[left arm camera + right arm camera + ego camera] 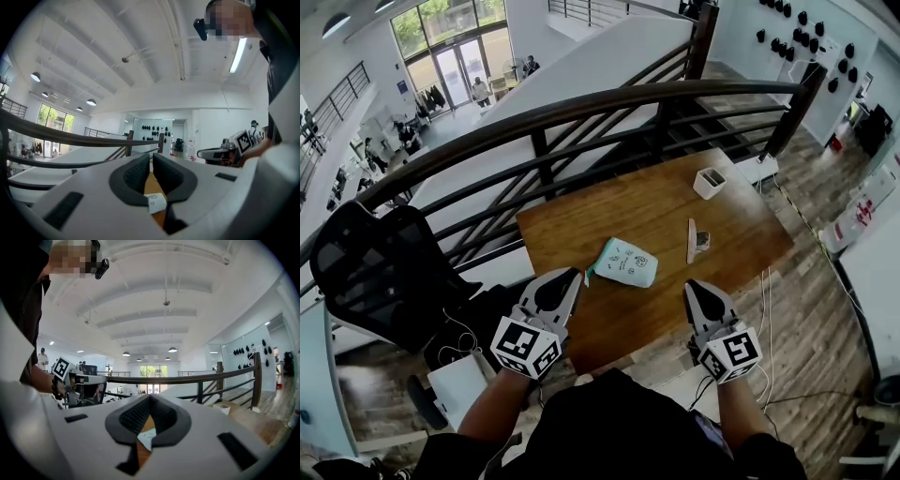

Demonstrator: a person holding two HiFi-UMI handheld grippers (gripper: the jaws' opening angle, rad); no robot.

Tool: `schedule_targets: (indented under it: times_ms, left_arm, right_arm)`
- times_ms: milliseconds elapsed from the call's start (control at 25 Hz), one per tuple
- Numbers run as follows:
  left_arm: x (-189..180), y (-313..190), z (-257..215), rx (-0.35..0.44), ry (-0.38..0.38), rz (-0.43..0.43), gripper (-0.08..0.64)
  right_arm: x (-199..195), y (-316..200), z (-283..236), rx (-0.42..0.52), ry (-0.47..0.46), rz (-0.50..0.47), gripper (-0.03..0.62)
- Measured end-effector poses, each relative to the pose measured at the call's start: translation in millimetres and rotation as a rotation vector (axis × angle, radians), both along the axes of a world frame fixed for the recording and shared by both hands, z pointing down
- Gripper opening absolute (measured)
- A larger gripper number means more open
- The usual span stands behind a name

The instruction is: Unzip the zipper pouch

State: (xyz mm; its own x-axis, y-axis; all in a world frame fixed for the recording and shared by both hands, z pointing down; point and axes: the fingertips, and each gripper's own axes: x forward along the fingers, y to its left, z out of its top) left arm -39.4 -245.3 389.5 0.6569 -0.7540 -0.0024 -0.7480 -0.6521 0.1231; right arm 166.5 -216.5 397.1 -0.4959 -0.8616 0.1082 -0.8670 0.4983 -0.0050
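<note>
Wood table (741,234), seen from the head view, with a dark railing (581,108) behind it.

- Far left: black mesh chair (380,267), off the table. Only the head view shows it.
- Left gripper (577,273): level, tips at the pouch's left corner; contact cannot be told from above. Its own view shows the dark pads drawn together to a thin slit with nothing clamped. Below the pads, a strip of table and a small white printed tag.
- Pouch (624,262): pale green and white, flat on the table between the two grippers, nearer the left one. The zip cannot be made out.
- Thin pale board (692,240) beyond the pouch's right end, a small dark thing (703,241) just beside it; too small to tell what either is.
- White box (710,182) near the far edge, well apart from the pouch. The right gripper view catches it low under the railing.
- Right gripper (690,284): over the near edge, apart from the pouch. Its own view shows the jaws fully together and empty, with a sliver of pale pouch and table below.

Each gripper view also shows the other gripper's marker cube, which the head view sees from above.
</note>
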Motion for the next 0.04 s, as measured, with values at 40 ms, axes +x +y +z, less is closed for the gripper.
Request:
schedule_targets:
  times_ms: [40]
  left_arm:
    - [0.5, 0.7, 0.2, -0.003, 0.001, 0.0, 0.031]
  right_arm:
    - [-0.3, 0.8, 0.2, -0.001, 0.001, -0.003, -0.008]
